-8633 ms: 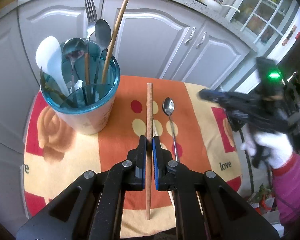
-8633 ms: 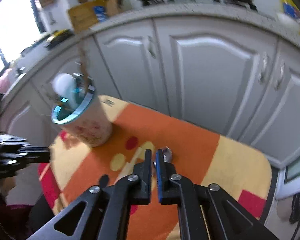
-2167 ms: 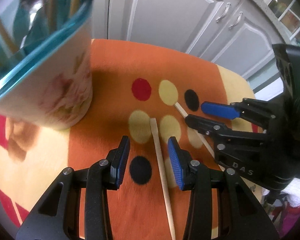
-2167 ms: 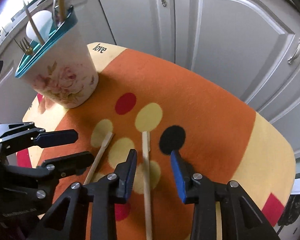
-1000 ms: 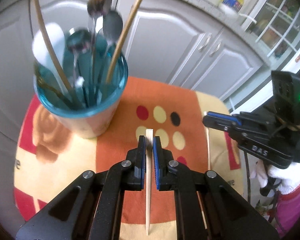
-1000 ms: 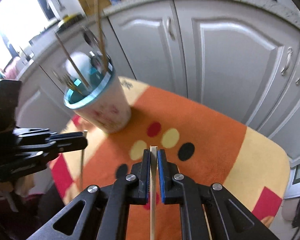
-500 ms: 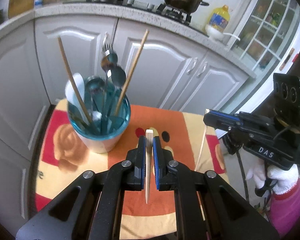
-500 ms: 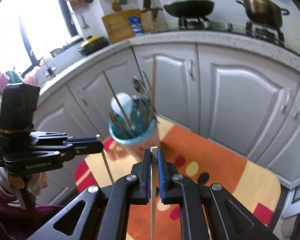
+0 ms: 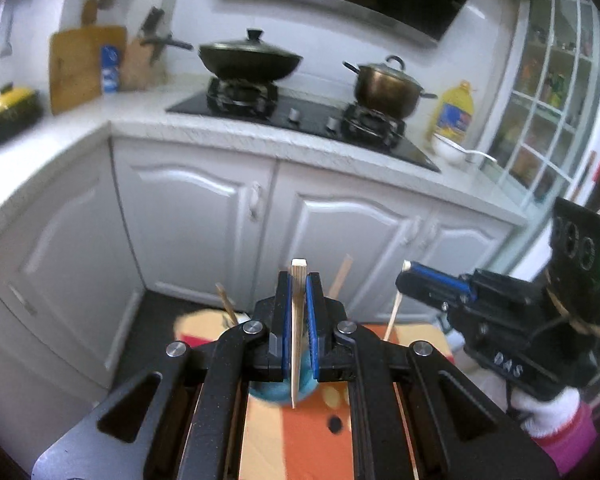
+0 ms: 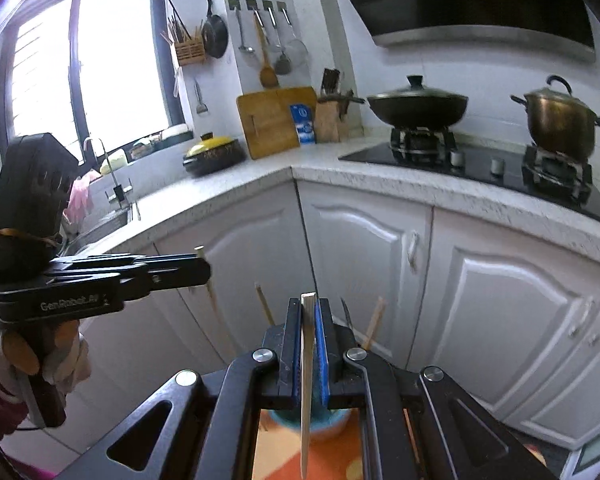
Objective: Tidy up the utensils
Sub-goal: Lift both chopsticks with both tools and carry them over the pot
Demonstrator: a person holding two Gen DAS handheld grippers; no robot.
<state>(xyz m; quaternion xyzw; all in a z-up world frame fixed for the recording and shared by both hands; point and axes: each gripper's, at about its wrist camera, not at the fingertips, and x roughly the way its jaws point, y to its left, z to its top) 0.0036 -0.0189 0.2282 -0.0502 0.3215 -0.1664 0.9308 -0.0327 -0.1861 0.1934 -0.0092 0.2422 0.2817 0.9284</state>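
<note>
A small counter [image 9: 424,334] carries the things, draped in an orange cloth [image 9: 300,440] with pale yellow patches, a red block toward its far left edge and dark and cream dots. A blue-rimmed cup [image 9: 276,394] stands directly on the cloth, mostly hidden, with wooden sticks [image 9: 342,276] rising from it. In the right wrist view the same cup [image 10: 320,426] sits on the orange cloth [image 10: 276,448]. Dark floor [image 9: 160,320] borders the far left edge.
</note>
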